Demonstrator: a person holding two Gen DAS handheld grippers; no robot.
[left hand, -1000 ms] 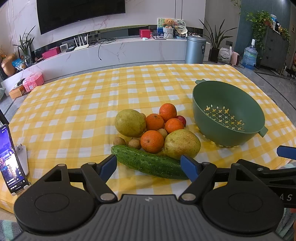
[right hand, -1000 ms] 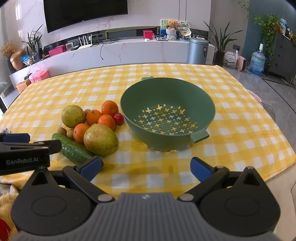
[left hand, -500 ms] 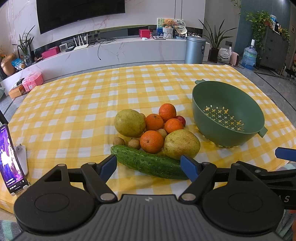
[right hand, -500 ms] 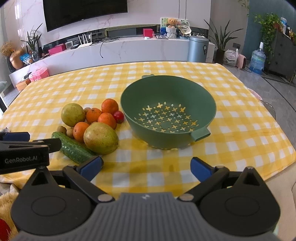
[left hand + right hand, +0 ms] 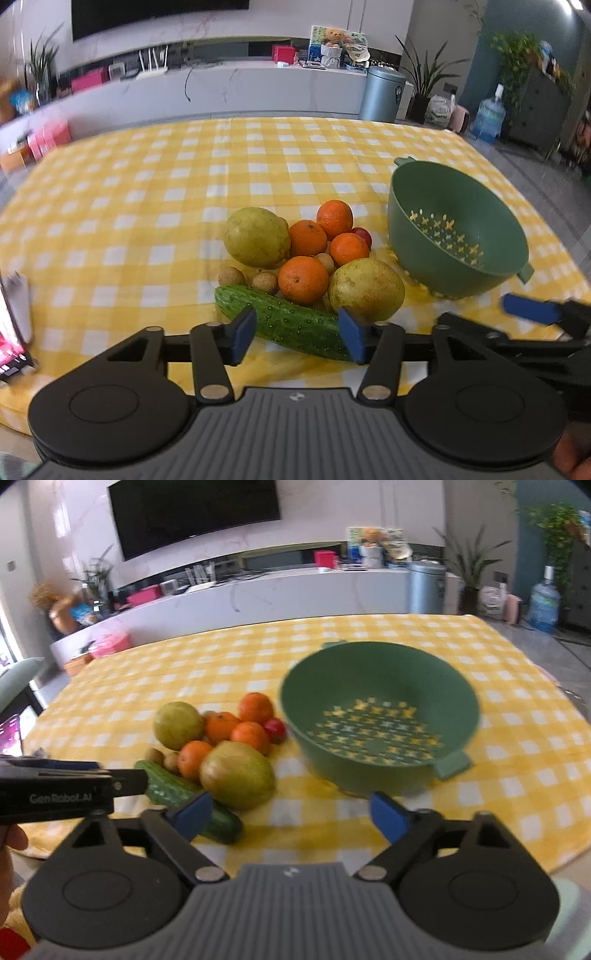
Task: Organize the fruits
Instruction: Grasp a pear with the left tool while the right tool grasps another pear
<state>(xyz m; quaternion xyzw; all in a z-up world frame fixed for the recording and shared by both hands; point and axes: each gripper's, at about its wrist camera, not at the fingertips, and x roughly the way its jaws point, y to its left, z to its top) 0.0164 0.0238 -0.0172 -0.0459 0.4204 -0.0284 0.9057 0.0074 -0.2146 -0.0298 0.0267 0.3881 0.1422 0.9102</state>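
Observation:
A pile of fruit lies on the yellow checked tablecloth (image 5: 147,192): two yellow-green pears (image 5: 256,236) (image 5: 365,288), several oranges (image 5: 303,278), small brown longans (image 5: 231,276), a red fruit (image 5: 362,233) and a cucumber (image 5: 291,325) in front. An empty green colander (image 5: 454,229) stands to their right. My left gripper (image 5: 297,338) is open, its fingers either side of the cucumber's near end, just short of it. My right gripper (image 5: 291,814) is open and empty, in front of the pear (image 5: 236,775) and the colander (image 5: 380,716).
A phone (image 5: 9,332) on a stand sits at the table's left edge. Beyond the table stand a white TV console, a grey bin (image 5: 382,94) and plants. The left gripper's body (image 5: 55,790) crosses the right wrist view at the left.
Both grippers have moved forward and left toward the fruit pile. The left gripper's fingers have narrowed around the cucumber's end. Both views are blurred by motion.

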